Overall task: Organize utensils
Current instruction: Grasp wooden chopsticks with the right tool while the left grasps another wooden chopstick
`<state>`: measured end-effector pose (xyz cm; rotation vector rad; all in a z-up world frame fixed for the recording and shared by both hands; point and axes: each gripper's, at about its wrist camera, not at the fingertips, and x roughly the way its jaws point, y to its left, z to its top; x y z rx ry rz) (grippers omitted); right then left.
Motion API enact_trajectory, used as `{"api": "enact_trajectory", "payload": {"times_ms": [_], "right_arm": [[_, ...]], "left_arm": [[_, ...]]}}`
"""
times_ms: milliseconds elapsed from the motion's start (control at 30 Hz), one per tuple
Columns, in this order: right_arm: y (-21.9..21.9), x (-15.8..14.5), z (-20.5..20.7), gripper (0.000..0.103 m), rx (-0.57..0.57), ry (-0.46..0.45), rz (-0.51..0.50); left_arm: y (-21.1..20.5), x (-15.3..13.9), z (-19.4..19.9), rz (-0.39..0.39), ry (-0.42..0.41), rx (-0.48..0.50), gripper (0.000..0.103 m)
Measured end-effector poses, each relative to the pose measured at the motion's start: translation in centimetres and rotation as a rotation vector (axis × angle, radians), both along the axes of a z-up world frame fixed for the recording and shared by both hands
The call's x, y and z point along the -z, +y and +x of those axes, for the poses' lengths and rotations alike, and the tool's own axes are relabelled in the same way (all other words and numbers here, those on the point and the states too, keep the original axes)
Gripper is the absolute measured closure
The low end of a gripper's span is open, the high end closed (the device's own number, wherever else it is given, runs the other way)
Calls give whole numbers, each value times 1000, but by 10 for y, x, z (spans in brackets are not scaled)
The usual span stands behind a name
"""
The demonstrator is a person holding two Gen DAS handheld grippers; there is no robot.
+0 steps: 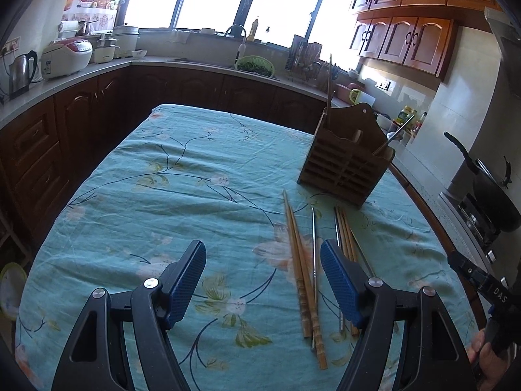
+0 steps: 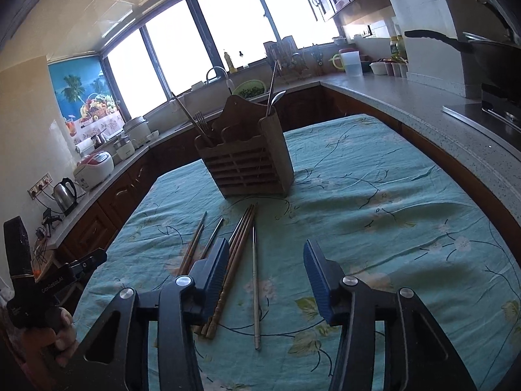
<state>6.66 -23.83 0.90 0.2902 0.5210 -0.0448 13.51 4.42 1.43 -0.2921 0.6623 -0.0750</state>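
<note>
A wooden slatted utensil holder [image 1: 346,163] [image 2: 249,159] stands on the table with a fork, a spoon and sticks in it. Wooden chopsticks [image 1: 302,277] and a metal chopstick [image 1: 314,254] lie in front of it, between my left gripper's fingers. More chopsticks [image 1: 345,238] lie partly behind its right finger. My left gripper [image 1: 263,277] is open and empty above the cloth. My right gripper [image 2: 265,277] is open and empty; a metal chopstick [image 2: 256,290] lies between its fingers, and wooden chopsticks [image 2: 231,267] lie by its left finger.
The table has a teal floral cloth [image 1: 162,195] [image 2: 390,211]. Kitchen counters surround it, with a kettle [image 1: 21,71], a rice cooker [image 1: 66,55] and a wok on the stove [image 1: 488,189]. The other hand-held gripper shows at the right edge [image 1: 482,283] and at the left edge [image 2: 49,280].
</note>
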Motion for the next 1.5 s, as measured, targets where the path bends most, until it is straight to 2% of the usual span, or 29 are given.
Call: {"api": "enact_trajectory", "payload": {"times_ms": [167, 267, 500, 633, 833, 933, 967, 1067, 1133, 1233, 1300, 1333, 1367, 1433, 1500], "right_arm": [[9, 21, 47, 63, -68, 104, 3], [11, 24, 63, 68, -88, 124, 4], [9, 35, 126, 71, -113, 183, 34], [1, 45, 159, 77, -95, 215, 71], [-6, 59, 187, 80, -98, 256, 102], [-3, 66, 199, 82, -112, 296, 81], [-3, 66, 200, 82, -117, 296, 77], [2, 62, 207, 84, -118, 334, 27], [8, 60, 211, 84, -114, 356, -27], [22, 58, 214, 84, -108, 366, -126], [28, 58, 214, 95, -103, 376, -158], [29, 59, 213, 95, -108, 374, -156], [29, 58, 211, 96, -108, 370, -157], [21, 58, 207, 97, -112, 357, -120], [8, 57, 199, 98, -112, 334, -45]], "left_arm": [[5, -1, 24, 21, 35, -7, 31], [4, -1, 41, 19, 60, 0, 32], [-11, 5, 113, 53, 113, 51, 34], [-21, 16, 160, 62, 169, 94, 45], [-39, 40, 214, 90, 227, 157, 50], [-48, 54, 237, 126, 273, 200, 53], [-51, 60, 244, 149, 294, 212, 57], [-64, 62, 257, 252, 296, 228, 58], [-72, 64, 261, 295, 307, 239, 58], [-77, 65, 263, 306, 308, 236, 57], [-77, 65, 263, 311, 304, 240, 59], [-78, 65, 263, 308, 301, 250, 65], [-80, 64, 260, 303, 294, 264, 78], [-78, 63, 256, 294, 280, 281, 96], [-71, 64, 249, 257, 269, 288, 98]]}}
